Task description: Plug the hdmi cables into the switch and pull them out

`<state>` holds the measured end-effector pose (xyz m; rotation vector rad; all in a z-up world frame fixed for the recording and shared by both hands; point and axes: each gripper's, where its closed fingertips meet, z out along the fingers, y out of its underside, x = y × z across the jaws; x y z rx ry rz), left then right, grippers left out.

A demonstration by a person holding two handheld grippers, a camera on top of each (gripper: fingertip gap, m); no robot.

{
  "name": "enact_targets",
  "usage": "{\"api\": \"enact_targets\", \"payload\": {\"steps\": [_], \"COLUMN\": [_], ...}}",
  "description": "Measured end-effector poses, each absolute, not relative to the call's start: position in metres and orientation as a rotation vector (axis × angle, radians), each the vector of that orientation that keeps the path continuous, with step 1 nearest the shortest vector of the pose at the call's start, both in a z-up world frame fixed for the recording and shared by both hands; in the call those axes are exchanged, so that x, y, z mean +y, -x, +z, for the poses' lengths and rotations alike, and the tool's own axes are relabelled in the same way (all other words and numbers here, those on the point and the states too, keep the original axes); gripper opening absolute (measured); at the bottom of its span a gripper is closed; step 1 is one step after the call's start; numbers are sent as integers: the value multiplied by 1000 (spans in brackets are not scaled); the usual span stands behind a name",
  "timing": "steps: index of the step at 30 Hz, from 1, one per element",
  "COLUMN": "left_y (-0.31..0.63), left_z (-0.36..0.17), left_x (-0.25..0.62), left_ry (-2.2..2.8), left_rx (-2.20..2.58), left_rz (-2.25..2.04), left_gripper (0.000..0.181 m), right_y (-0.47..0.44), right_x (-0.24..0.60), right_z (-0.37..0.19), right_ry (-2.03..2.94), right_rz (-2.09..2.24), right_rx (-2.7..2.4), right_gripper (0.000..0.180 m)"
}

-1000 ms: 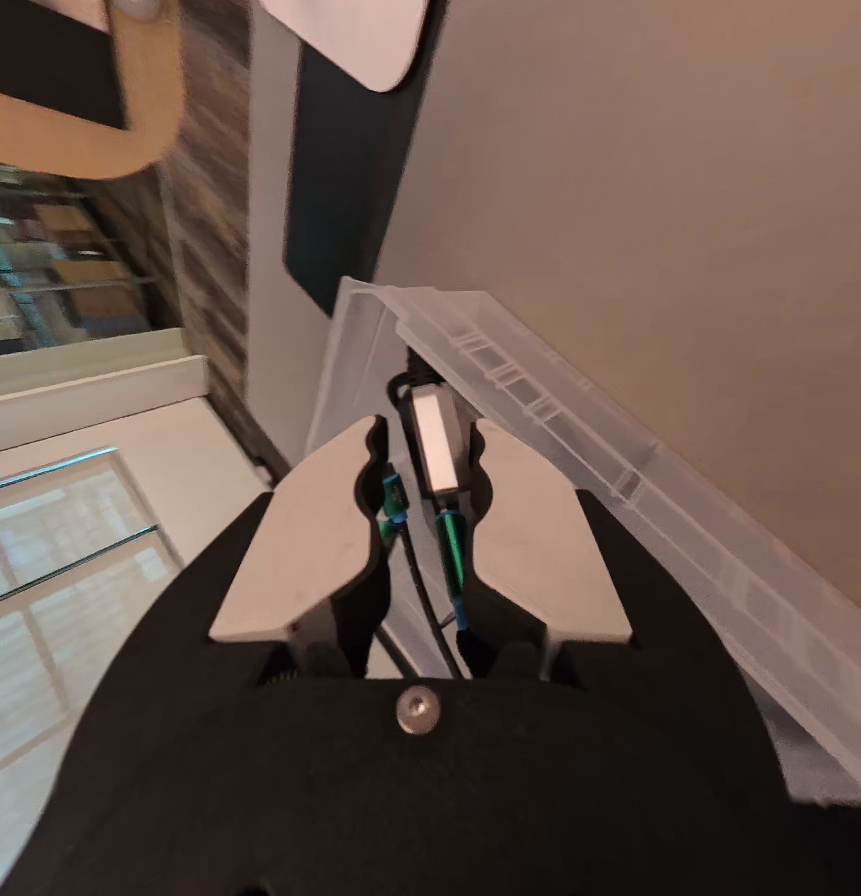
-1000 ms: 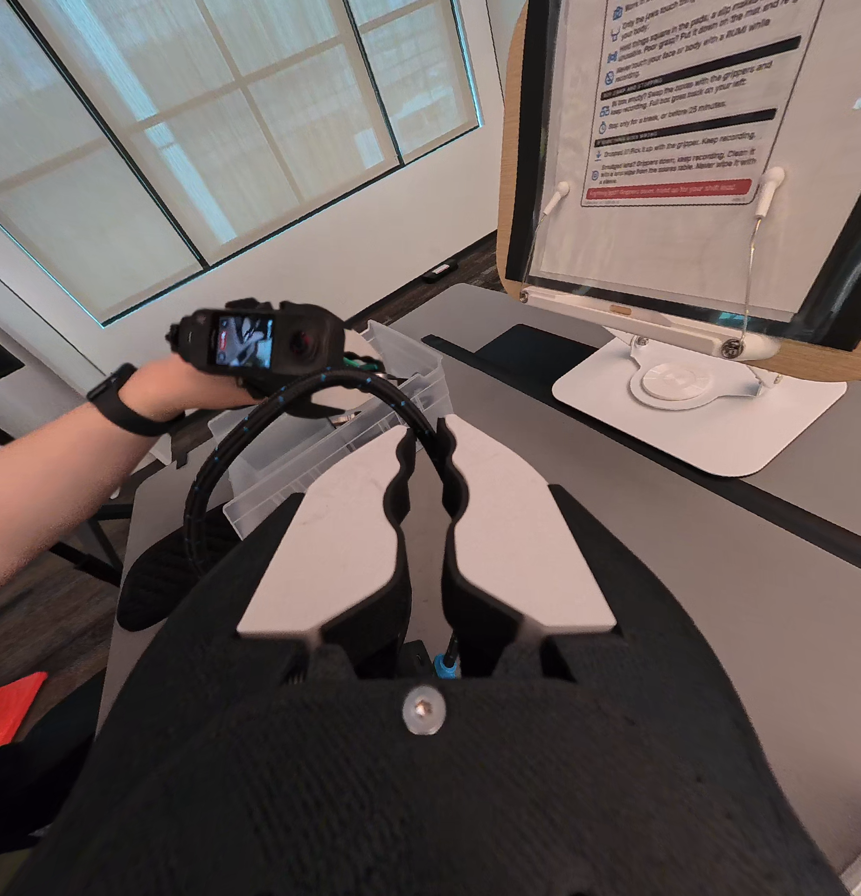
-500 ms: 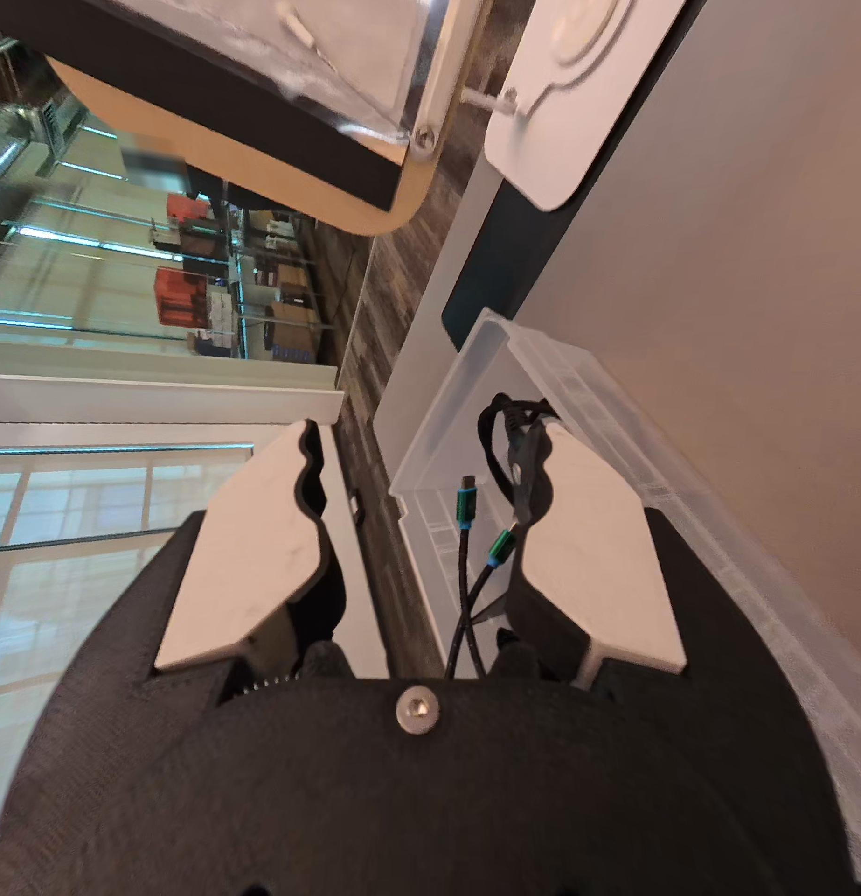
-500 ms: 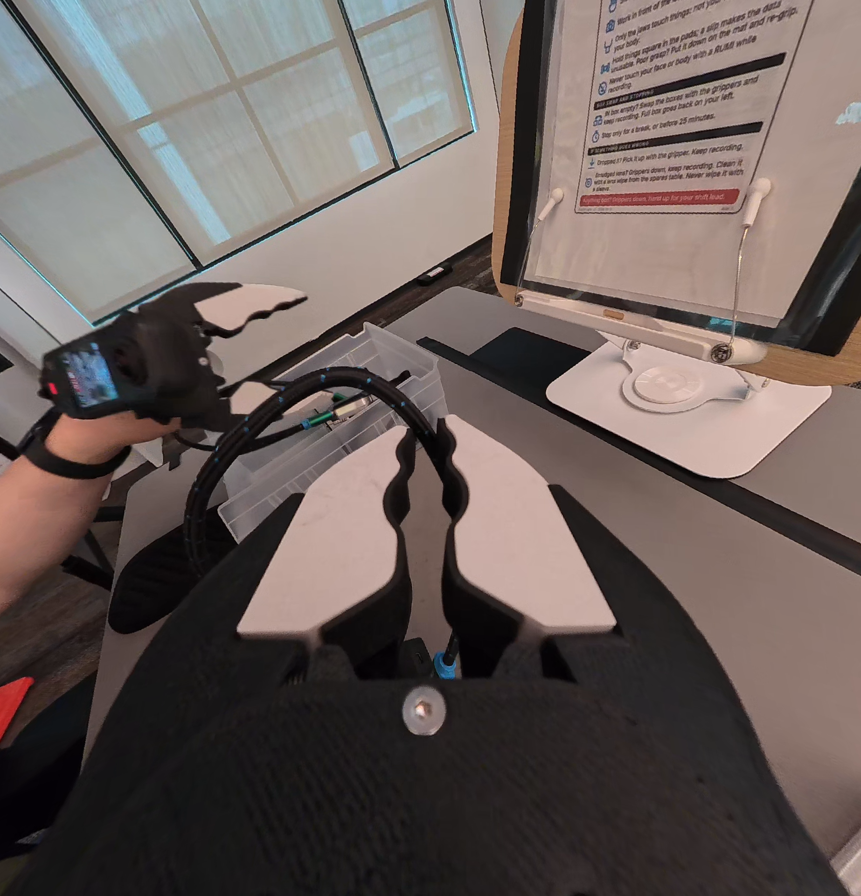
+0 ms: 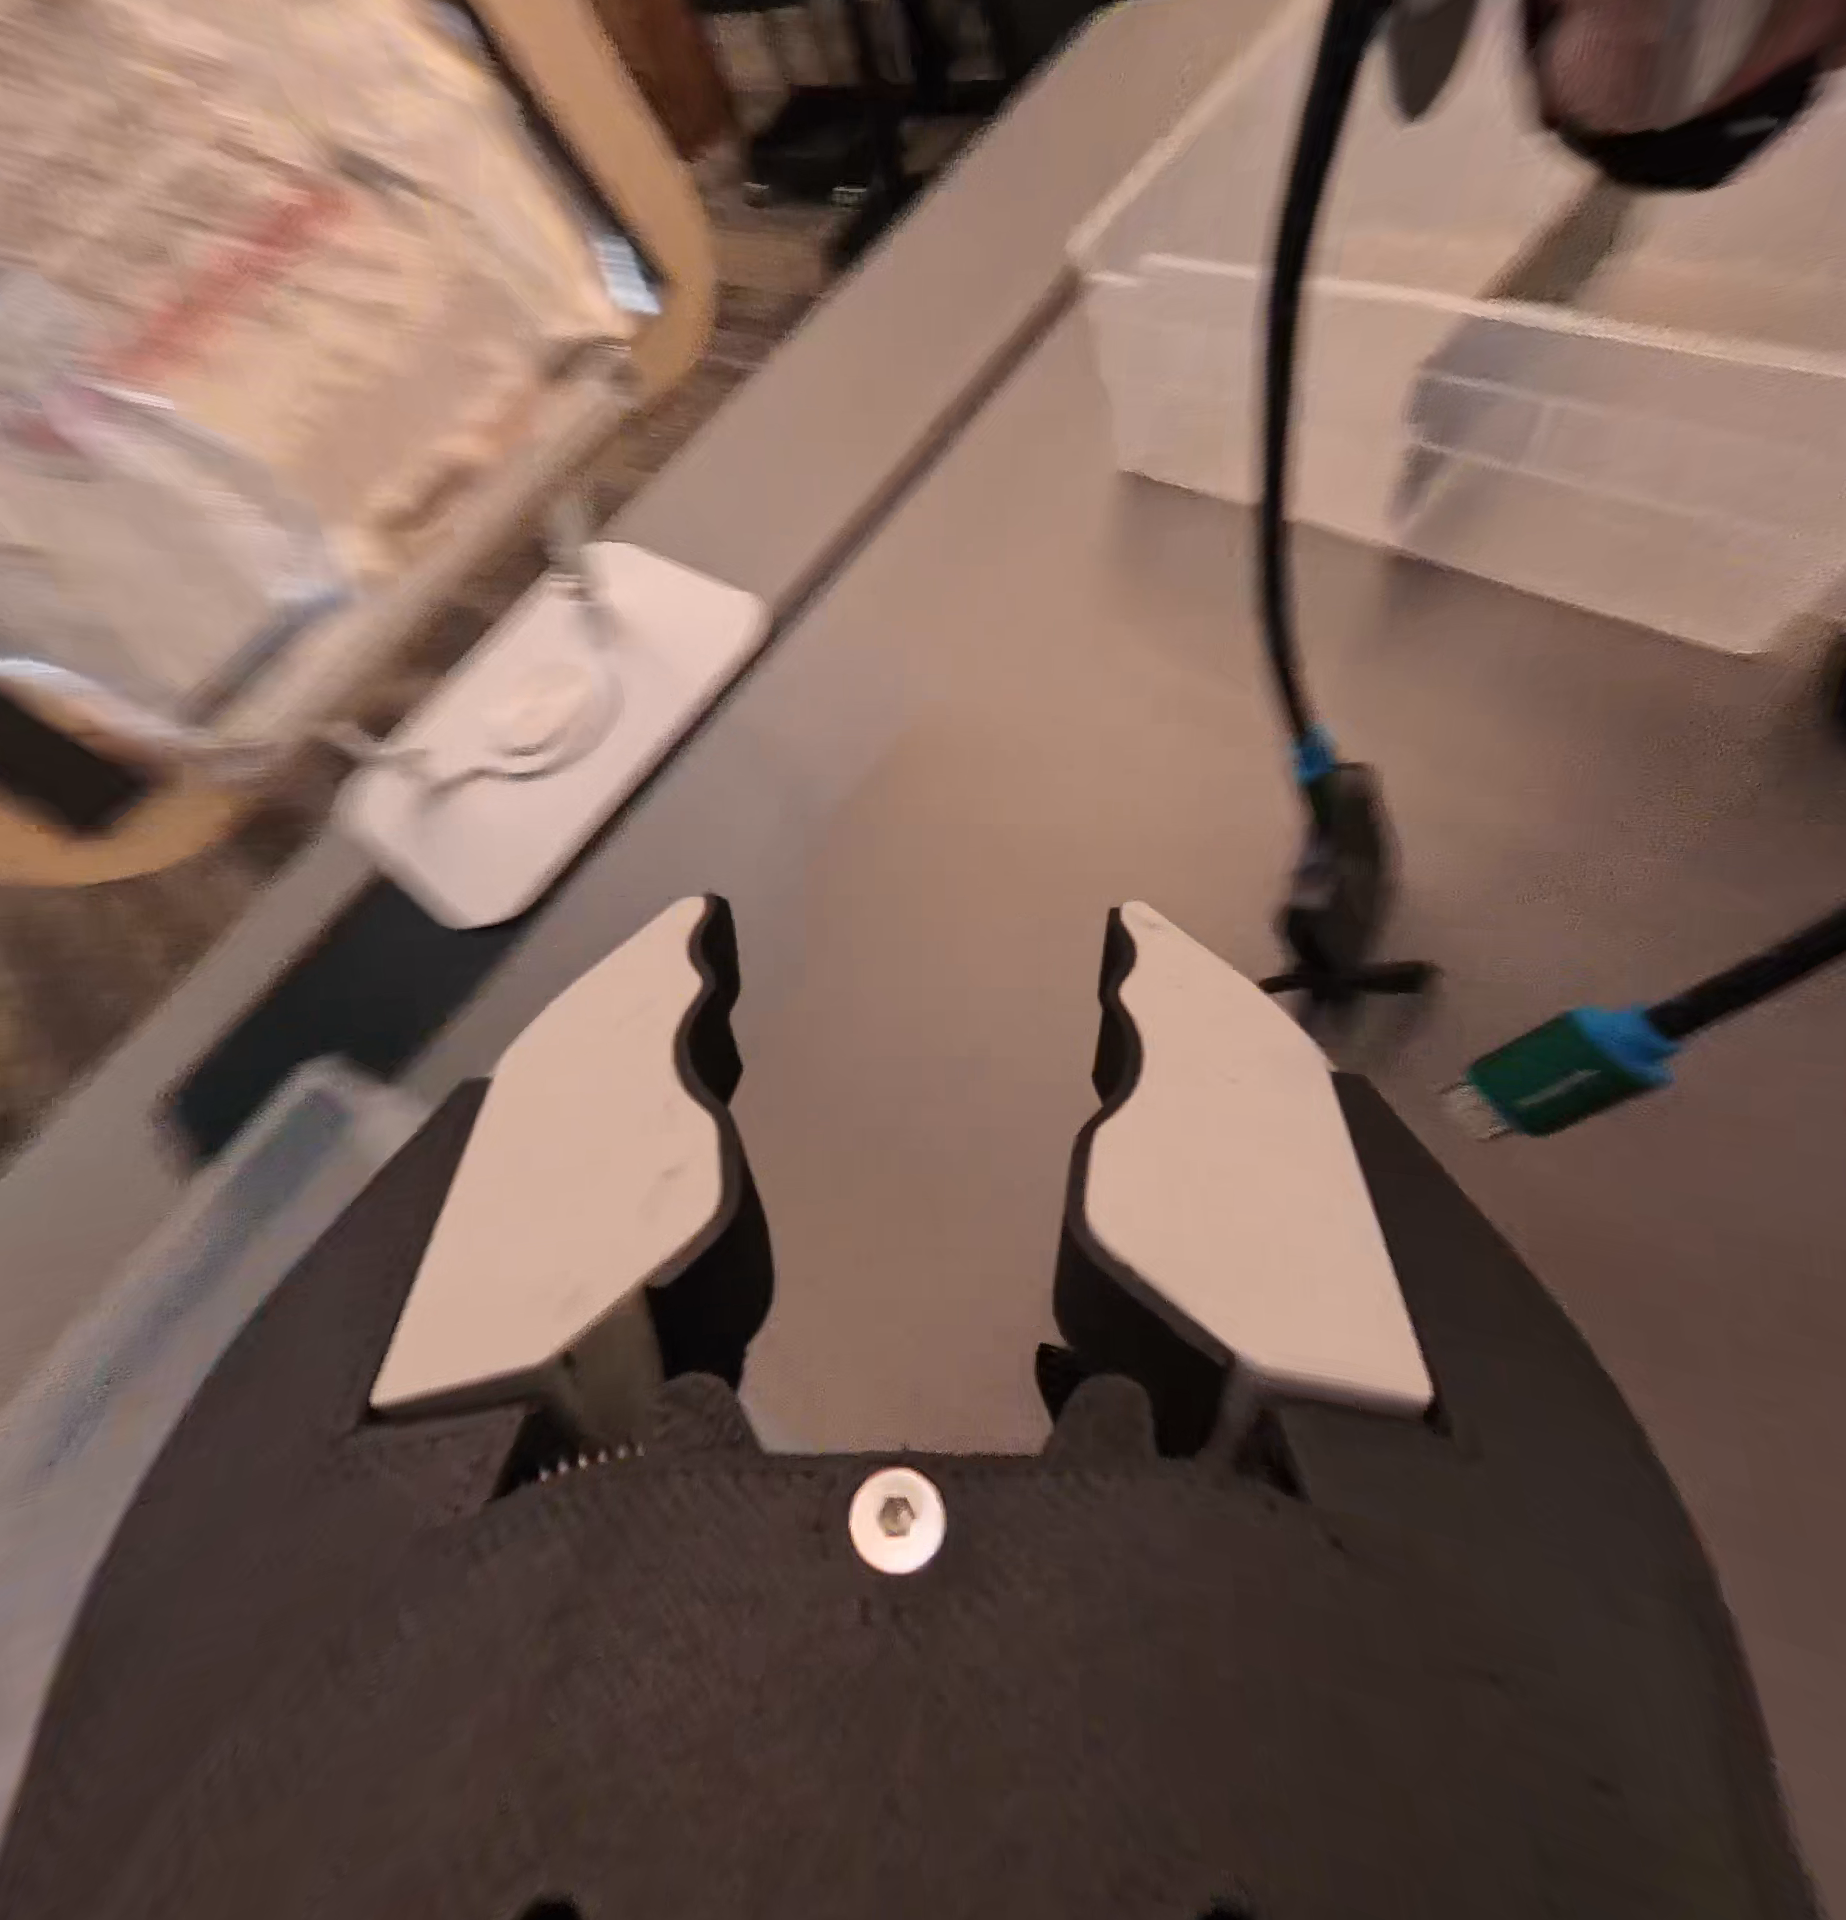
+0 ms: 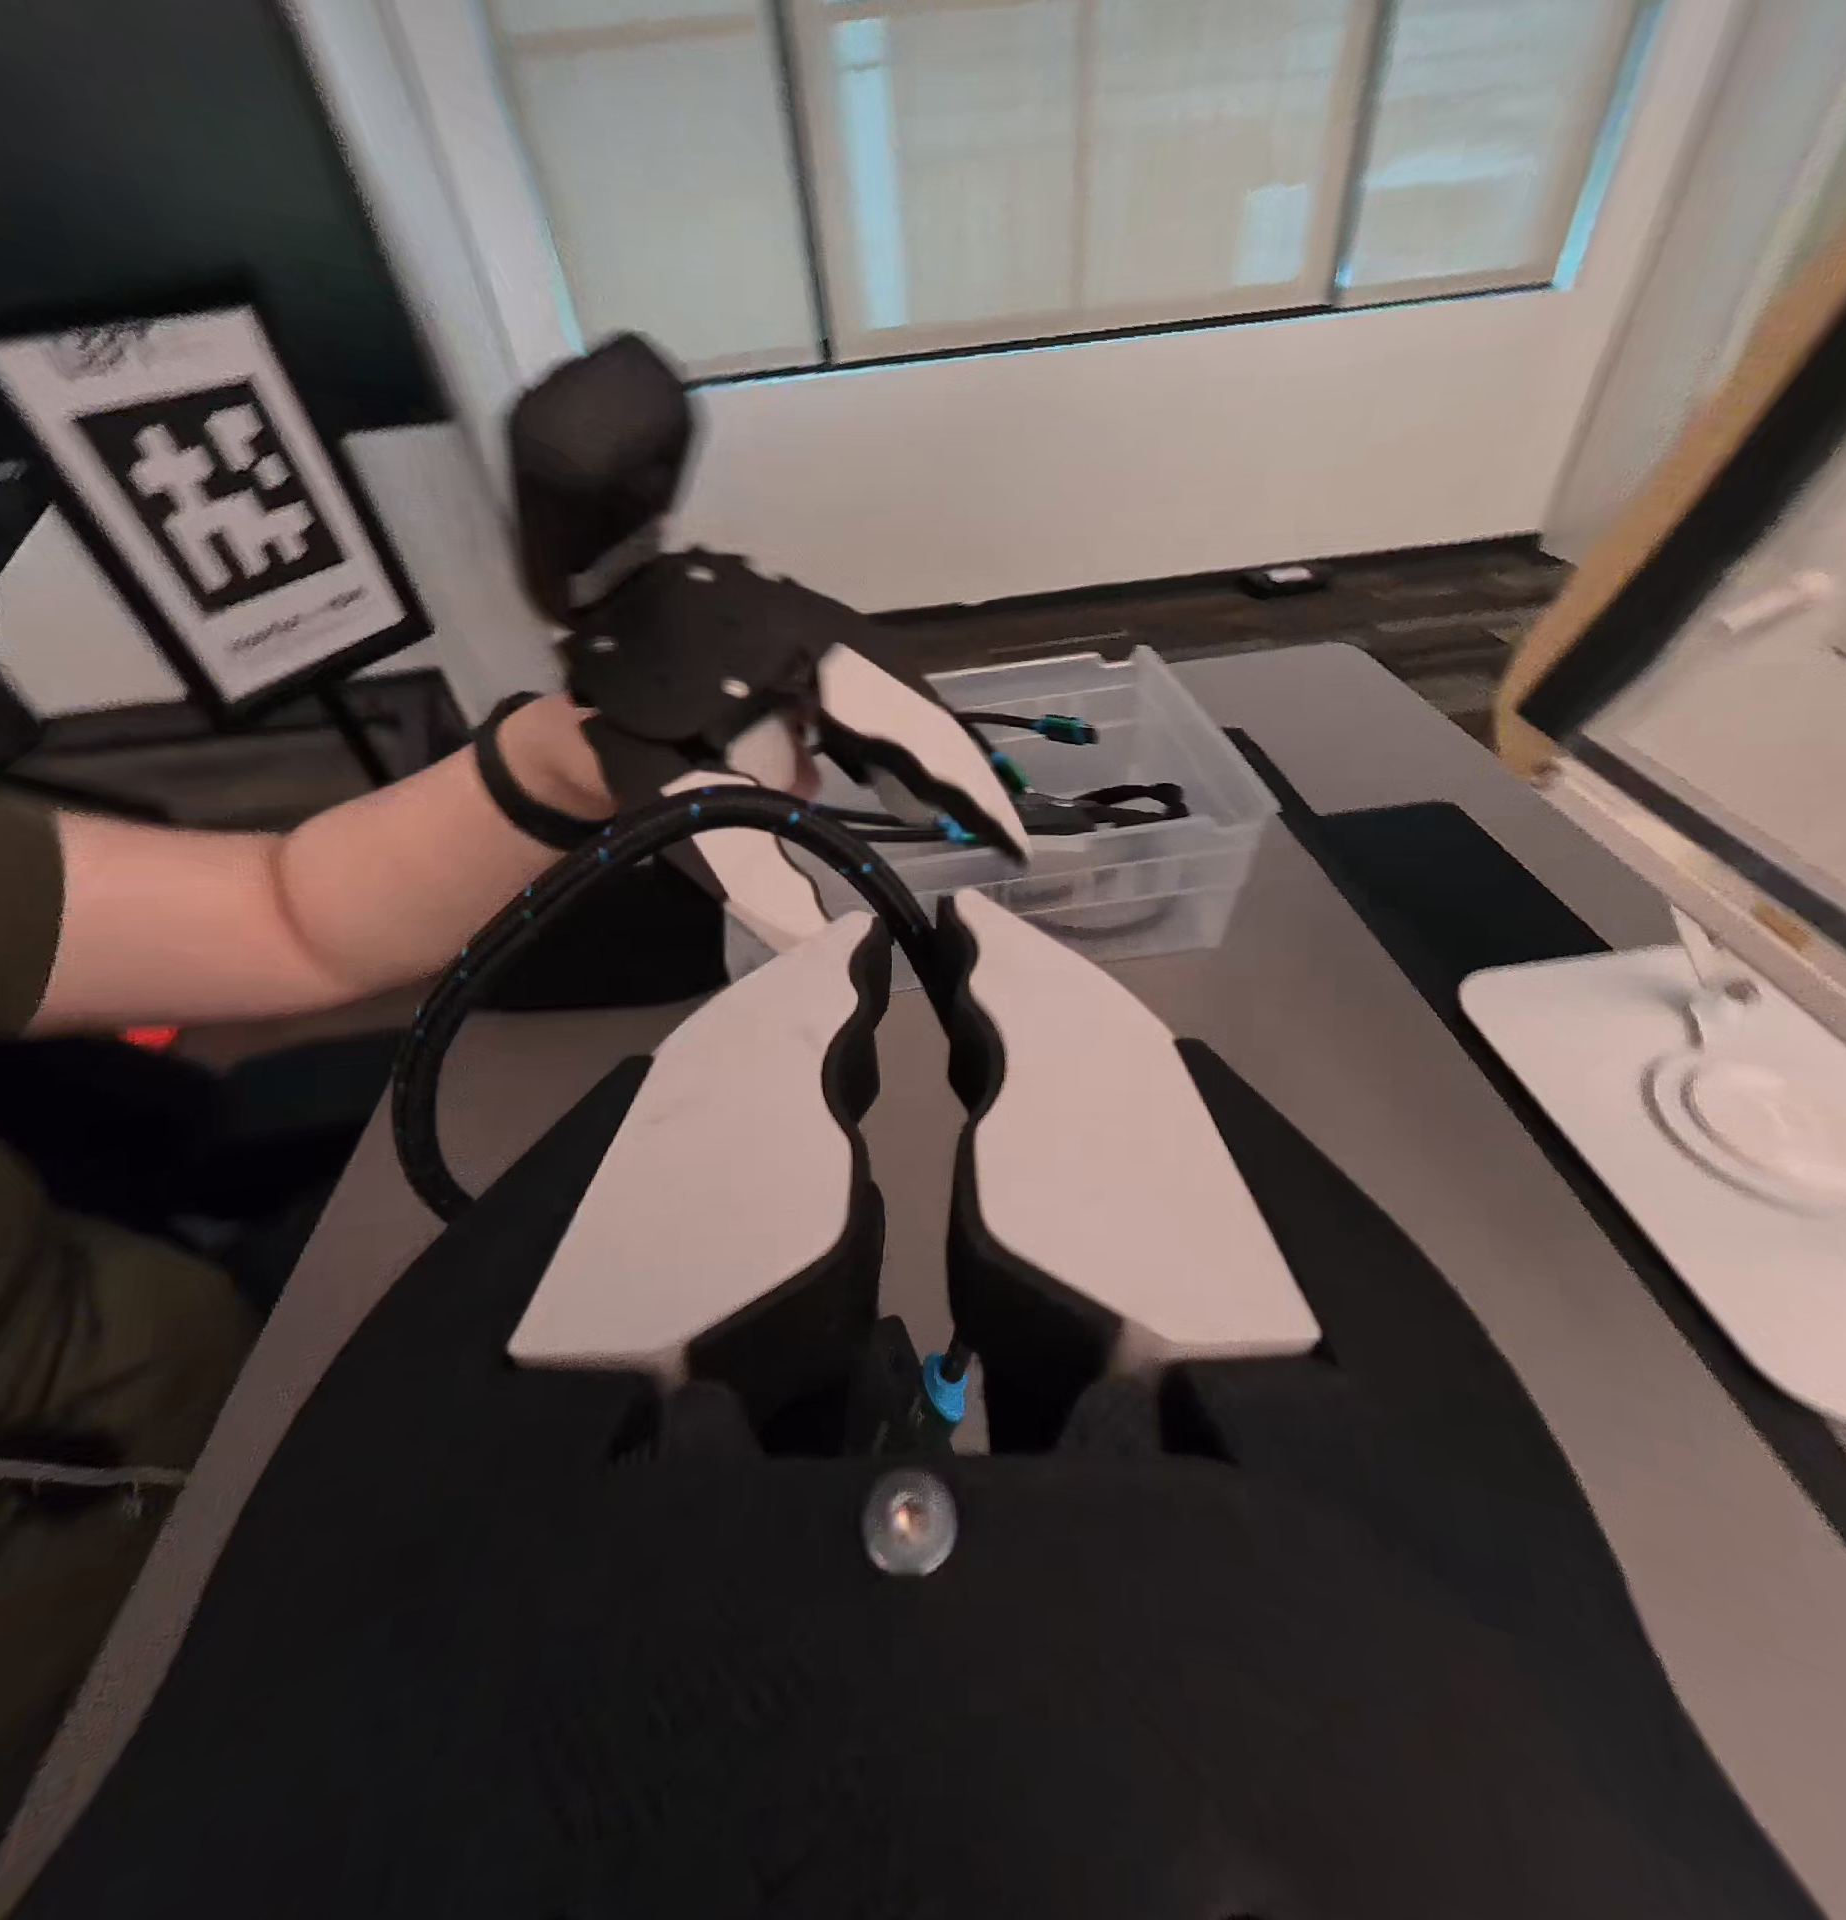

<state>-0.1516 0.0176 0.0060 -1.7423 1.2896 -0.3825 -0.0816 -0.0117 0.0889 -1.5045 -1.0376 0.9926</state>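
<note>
**A:** What does your left wrist view show?

**B:** My left gripper [image 5: 914, 925] has its two pale, wavy-edged fingers spread wide with nothing between them, only the smooth grey table [image 5: 950, 727] below. To the right a black braided cable [image 5: 1288, 364] hangs down and ends in a dark plug with a blue collar [image 5: 1334, 831], its tip about at the table. Lower right, a second cable's plug [image 5: 1553, 1075], green with a blue collar and a metal tip, juts in. So two plugs are visible there. Behind them is a clear plastic bin [image 5: 1521, 343]. On the left a white stand base [image 5: 566, 717] carries a blurred, wood-edged board [image 5: 275, 260].

**A:** And the right wrist view?

**B:** My right gripper [image 6: 914, 925] is pinched narrow on the black braided cable with blue flecks, which arches out to the left and loops back down. Its blue-collared end [image 6: 940, 1387] sits deep between the fingers near the base. Ahead, my left gripper [image 6: 903, 810] is over the near edge of the clear bin [image 6: 1210, 758], where I count at least three blue-and-green cable ends. I can't pick out the switch for certain.

**A:** Anything around?

**B:** A black-and-white marker sign [image 6: 212, 499] at left, windows [image 6: 1054, 166] behind, the white base at right.
</note>
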Motion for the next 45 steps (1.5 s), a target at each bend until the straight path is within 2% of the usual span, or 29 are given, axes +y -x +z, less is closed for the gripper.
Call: {"api": "enact_targets", "payload": {"steps": [6, 11, 22, 24, 26, 28, 32, 38, 45], "left_y": [99, 83, 68, 62, 53, 47, 55, 76, 83], "left_z": [-45, -82, -137, -142, -142, -140, -119, -26, 58], "left_x": [-35, -50, -52, -54, -56, -55, -27, 19, 40], "left_ry": [1865, 1910, 1903, 1862, 1813, 1778, 1667, 1292, 1147], "left_rx": [1491, 1577, 1581, 1569, 1530, 1507, 1469, 1365, 1251], "left_rz": [-779, -686, -526, -537, -590, -636, -410, 210, 424], "left_gripper": [77, 77, 54, 47, 31, 26, 18, 13, 13], "right_y": [95, 97, 85, 80, 75, 67, 49, 18, -7], "right_x": [-39, -44, -60, -66, -74, -85, -111, -160, -156], "right_z": [90, 90, 90, 90, 90, 89, 94, 105, 112], "right_ry": [1409, 1389, 1300, 1270, 1232, 1207, 1109, 810, 821], "right_rz": [908, 889, 900, 911, 933, 969, 1019, 966, 657], "right_rx": [-1237, -1275, -1358, -1381, -1409, -1447, -1503, -1577, -1446], "right_gripper": [9, 8, 8, 8, 9, 9, 11, 14, 15]}}
